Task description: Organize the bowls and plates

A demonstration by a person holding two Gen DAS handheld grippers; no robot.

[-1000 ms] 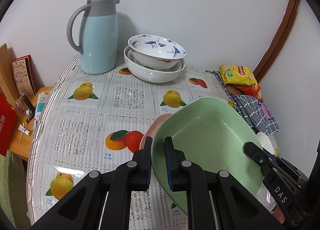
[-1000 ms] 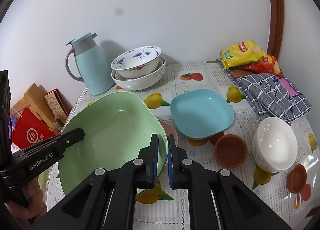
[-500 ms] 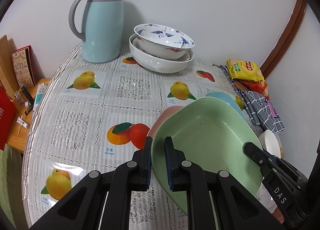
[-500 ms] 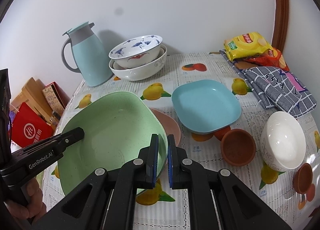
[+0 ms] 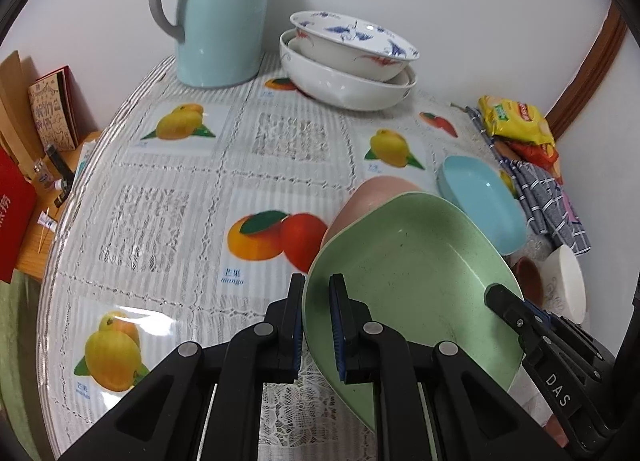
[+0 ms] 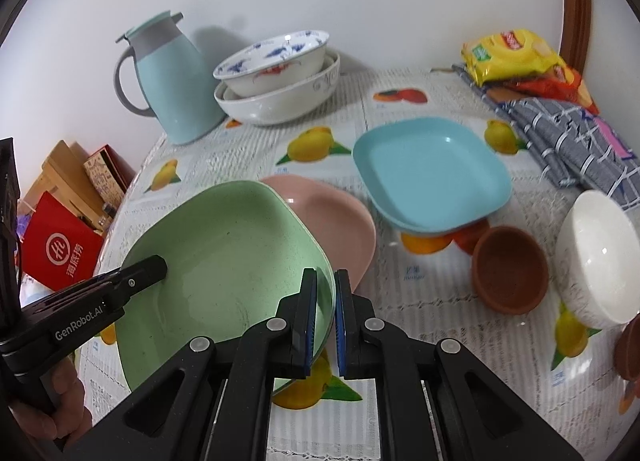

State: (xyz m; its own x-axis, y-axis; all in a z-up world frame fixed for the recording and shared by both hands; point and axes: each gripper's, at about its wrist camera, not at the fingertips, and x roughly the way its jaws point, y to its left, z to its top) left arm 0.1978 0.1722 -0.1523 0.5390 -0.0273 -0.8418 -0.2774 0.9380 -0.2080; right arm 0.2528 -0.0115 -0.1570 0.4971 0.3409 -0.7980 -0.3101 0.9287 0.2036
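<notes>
left gripper point(image 5: 317, 317) of mine is clamped on the near rim of the green plate point(image 5: 416, 281), tilted above the pink plate point(image 5: 368, 201) (its likely nesting spot), while from the right view my right gripper point(image 6: 325, 315) pinches the opposite rim to share the load.

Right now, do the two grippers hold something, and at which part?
Both hold the green squarish plastic plate by its rim: the left gripper on one side, the right gripper on the opposite side.

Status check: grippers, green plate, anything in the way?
Left gripper and right gripper shut on green plate rims. Plate over pink plate. Nothing between.
</notes>
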